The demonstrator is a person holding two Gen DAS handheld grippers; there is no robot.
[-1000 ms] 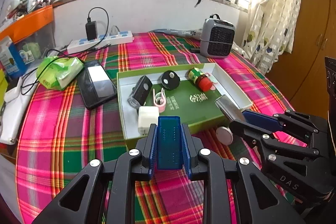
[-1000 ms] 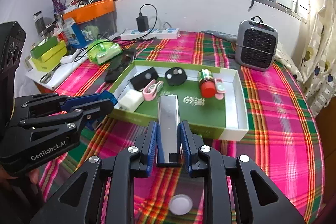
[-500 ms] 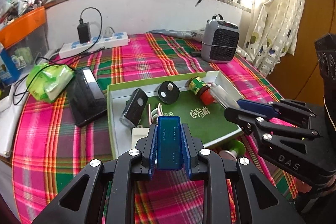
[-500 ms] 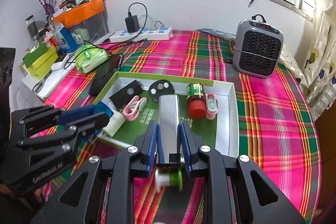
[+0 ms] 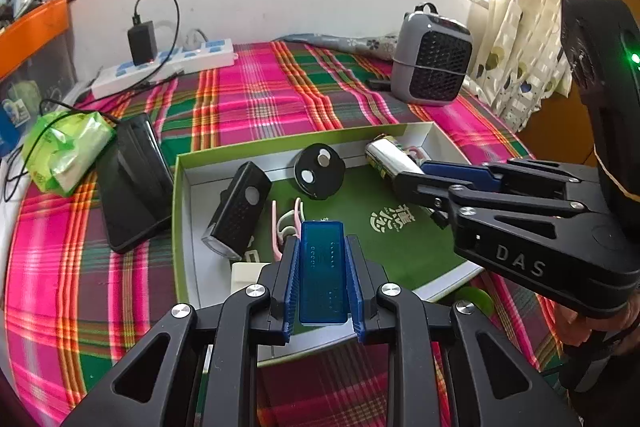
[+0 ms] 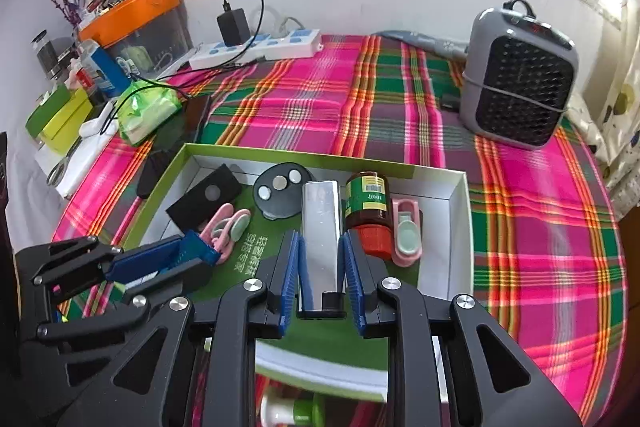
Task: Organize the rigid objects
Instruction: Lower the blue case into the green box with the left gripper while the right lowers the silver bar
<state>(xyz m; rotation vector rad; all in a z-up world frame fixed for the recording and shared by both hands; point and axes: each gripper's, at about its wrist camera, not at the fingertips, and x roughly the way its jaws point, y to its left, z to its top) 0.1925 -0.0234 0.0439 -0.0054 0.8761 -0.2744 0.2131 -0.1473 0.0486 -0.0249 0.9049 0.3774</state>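
Now we work over the plaid tablecloth, where the green-rimmed tray sits at centre. Our left gripper has its jaws clamped on a blue translucent block, over the tray's near edge at six o'clock. Our right gripper has its jaws clamped on a silver metal bar, inside the tray between the round black remote at eleven o'clock and the brown bottle at one o'clock.

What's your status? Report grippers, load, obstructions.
Left gripper shut on blue case. Right gripper shut on silver bar, over tray. Brown bottle close beside.
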